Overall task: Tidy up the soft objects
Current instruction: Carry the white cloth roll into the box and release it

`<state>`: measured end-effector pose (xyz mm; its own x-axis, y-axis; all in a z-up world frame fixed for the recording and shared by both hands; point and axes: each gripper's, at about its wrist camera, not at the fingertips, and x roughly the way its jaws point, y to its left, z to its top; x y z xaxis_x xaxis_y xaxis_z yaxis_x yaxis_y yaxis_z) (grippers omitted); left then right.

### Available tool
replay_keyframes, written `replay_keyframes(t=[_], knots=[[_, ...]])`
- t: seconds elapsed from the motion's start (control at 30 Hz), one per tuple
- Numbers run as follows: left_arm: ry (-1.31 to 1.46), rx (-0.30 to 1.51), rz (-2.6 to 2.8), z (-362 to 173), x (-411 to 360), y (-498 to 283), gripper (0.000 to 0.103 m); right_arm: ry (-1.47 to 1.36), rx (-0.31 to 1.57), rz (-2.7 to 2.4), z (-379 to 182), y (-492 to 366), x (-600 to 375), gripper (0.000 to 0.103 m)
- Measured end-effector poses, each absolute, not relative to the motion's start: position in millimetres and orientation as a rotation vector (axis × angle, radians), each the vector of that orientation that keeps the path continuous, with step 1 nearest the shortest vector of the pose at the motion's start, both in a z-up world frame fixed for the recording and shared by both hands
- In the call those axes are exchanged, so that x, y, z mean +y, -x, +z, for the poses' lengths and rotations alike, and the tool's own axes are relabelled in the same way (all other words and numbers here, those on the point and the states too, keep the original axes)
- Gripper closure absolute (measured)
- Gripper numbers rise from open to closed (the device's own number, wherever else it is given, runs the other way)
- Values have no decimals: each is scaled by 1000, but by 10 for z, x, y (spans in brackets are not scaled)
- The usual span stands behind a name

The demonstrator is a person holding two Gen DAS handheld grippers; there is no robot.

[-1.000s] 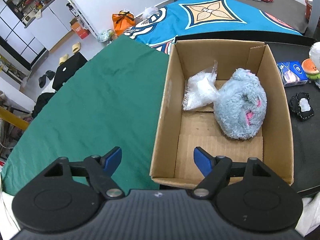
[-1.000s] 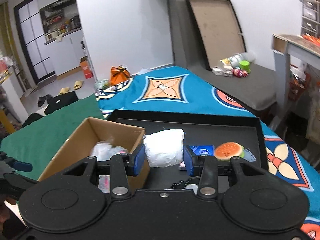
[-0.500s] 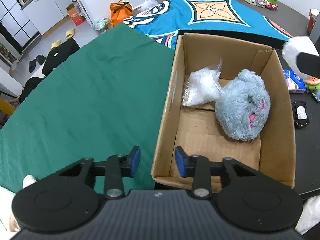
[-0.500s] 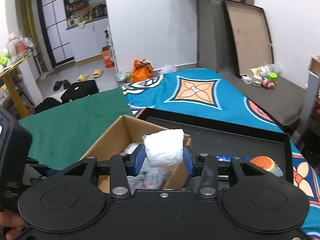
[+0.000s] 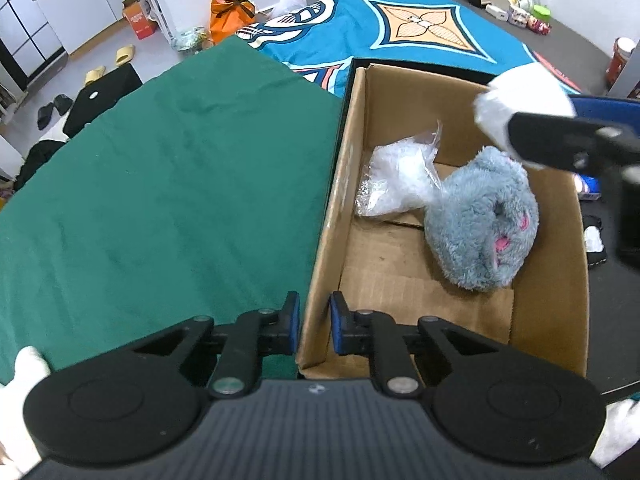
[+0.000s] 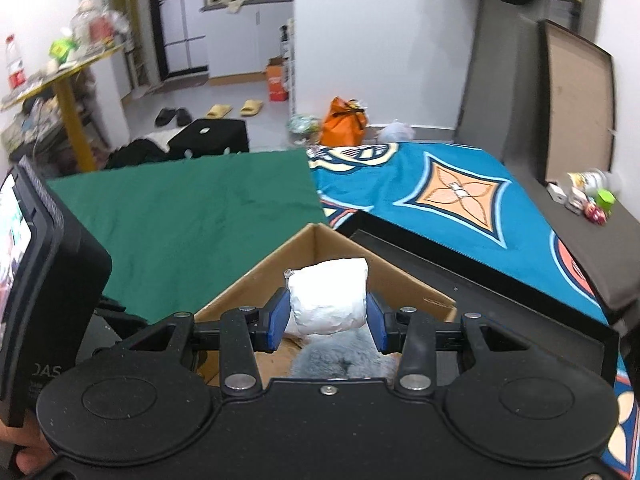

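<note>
The left tool (image 5: 314, 320) points steeply downward, its jaws having just been closing to a narrow gap that straddles a box wall. The right tool (image 6: 327, 314) tilts forward and down, jaws pressed on a white bundle. White-gloved fingers (image 5: 30, 364) show behind the left tool.

Grippers in my hands: two, the left gripper (image 5: 314, 322) and the right gripper (image 6: 327, 322).
Cardboard boxes: one cardboard box (image 5: 560, 280).
Things lying in the box: two, one grey plush toy (image 5: 480, 224) and one clear plastic bag (image 5: 396, 180).
White soft bundles: one white bundle (image 6: 329, 300), between my right jaws.
Green cloths: one green cloth (image 5: 160, 200).
Blue patterned cloths: one blue patterned cloth (image 5: 400, 36).
Orange bags on the floor: one orange bag (image 6: 344, 122).
Yellow slippers: two yellow slippers (image 6: 234, 109).
Black slippers: two black slippers (image 6: 173, 116).
</note>
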<state>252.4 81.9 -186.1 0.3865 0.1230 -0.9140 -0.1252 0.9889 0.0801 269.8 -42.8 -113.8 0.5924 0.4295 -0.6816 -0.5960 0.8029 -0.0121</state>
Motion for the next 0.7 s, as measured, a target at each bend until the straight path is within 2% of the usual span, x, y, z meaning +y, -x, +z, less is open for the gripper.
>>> replay_keyframes(t=[0.3,0.37,0.4,0.43,0.7], knots=[[56,1157,139,-1874,893,-2540,89,310,733,664,-1141,-2657,-200,61],[64,1156,135,-1877,916,-2539,89,317,737,674,-1145,-2668,-169,52],[69,1156,134,-1880,926,-2539,89,322,739,674,-1148,-2671,-158,37],[76,1157,133,-1882,934,-2538,89,327,734,666,-1148,-2669,-156,27],[90,1163,130,-1870,938,-2537,88,314,746,618,-1116,-2664,-309,25]])
